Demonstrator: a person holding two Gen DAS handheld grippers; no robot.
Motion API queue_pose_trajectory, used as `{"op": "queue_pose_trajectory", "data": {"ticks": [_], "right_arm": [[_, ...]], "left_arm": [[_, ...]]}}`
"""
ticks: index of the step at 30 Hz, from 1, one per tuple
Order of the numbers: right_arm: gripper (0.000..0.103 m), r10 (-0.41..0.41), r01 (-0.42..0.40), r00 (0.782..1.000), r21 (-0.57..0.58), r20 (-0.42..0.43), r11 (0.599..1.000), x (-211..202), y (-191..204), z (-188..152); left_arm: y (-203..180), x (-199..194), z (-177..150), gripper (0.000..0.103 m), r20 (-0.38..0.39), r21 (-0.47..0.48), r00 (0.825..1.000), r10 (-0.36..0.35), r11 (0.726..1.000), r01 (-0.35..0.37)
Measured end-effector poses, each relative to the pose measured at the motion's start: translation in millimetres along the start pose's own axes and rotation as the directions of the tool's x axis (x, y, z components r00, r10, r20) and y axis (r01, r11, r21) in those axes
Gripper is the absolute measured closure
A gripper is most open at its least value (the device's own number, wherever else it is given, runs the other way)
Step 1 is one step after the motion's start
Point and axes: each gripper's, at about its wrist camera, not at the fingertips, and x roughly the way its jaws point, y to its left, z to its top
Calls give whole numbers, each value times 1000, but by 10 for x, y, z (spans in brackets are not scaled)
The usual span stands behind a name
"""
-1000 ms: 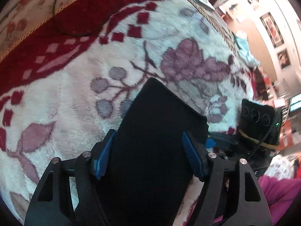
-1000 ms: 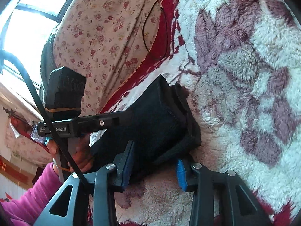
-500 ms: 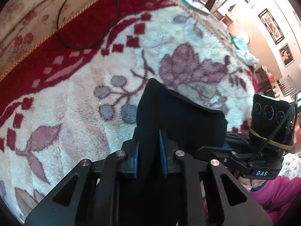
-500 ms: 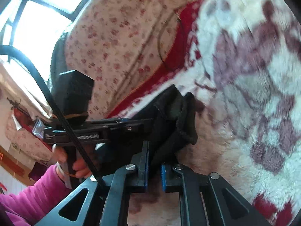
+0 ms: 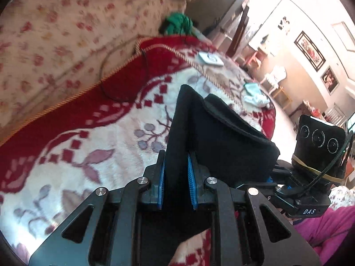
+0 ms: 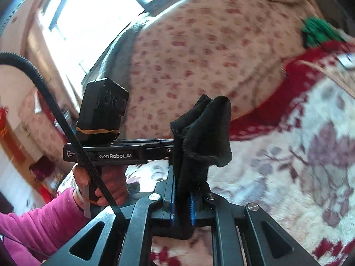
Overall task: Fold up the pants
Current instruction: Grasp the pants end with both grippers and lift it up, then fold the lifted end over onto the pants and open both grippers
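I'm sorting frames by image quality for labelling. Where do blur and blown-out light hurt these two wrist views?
Left wrist view: the floral sheet at upper left is smeared, the bright room wall is washed out, yet the black pants in the left gripper stay crisp. Right wrist view: the window is blown out, the blanket streaks with motion, and the right gripper is sharp.

right hand-held gripper (image 6: 182,201) clamping black pants (image 6: 199,137)
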Motion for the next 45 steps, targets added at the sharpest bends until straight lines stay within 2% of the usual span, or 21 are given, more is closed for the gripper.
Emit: {"op": "queue_pose_trajectory", "data": {"ticks": [7, 13, 16, 18, 20, 22, 23, 24, 25, 27, 28, 31, 37, 40, 42, 45], "right_arm": [[94, 41, -51, 997, -139, -71, 989, 286, 677, -43], [94, 63, -104, 980, -216, -186, 971, 752, 1077, -346], [94, 67, -134, 963, -248, -261, 960, 1034, 1212, -562], [94, 60, -150, 946, -263, -320, 953, 1254, 1271, -727], [94, 31, -148, 929, -295, -368, 944, 1503, 1317, -907], [87, 34, -159, 916, -285, -399, 945, 1678, 1318, -1025], [83, 51, -169, 911, -256, -409, 952, 1729, 1289, -1057], [74, 75, -181, 903, -217, -423, 959, 1758, 1269, -1070], [68, 121, -212, 889, -162, -442, 964, 1766, 1239, -1076], [68, 192, -265, 878, -111, -439, 958, 1689, 1213, -1039], [68, 212, -278, 882, -101, -421, 955, 1608, 1199, -1018], [67, 226, -272, 912, -91, -343, 958, 1307, 1115, -904], [67, 140, -153, 953, -24, -268, 988, 1040, 753, -679], [67, 115, -116, 961, 12, -253, 993, 985, 646, -640], [67, 126, -124, 960, 25, -249, 992, 951, 635, -642], [67, 92, -101, 961, -20, -260, 995, 1000, 720, -665]], "left_arm": [[277, -661, -408, 86, 93, -79, 995, 49, 996, -41], [670, -967, -954, 86, 114, -208, 986, 118, 974, -93], [957, -1103, -1340, 86, 105, -317, 978, 182, 938, -140], [1110, -1213, -1554, 86, 105, -382, 964, 245, 905, -188], [1247, -1362, -1769, 86, 114, -458, 956, 271, 868, -191], [1293, -1480, -1901, 86, 123, -498, 943, 308, 842, -210], [1287, -1538, -1957, 86, 128, -506, 937, 325, 834, -220], [1280, -1585, -1994, 86, 135, -511, 935, 329, 831, -219], [1242, -1640, -2027, 86, 150, -513, 932, 331, 831, -213], [1161, -1709, -2029, 86, 176, -510, 924, 338, 835, -208], [1114, -1741, -2031, 86, 189, -505, 922, 339, 838, -205], [1011, -1744, -1992, 86, 214, -494, 923, 319, 851, -180], [696, -1613, -1852, 86, 244, -451, 933, 266, 882, -133], [555, -1462, -1828, 86, 213, -432, 934, 288, 885, -175], [500, -1354, -1834, 86, 187, -427, 935, 301, 882, -199], [467, -1220, -1882, 86, 149, -435, 931, 333, 867, -241]]}}
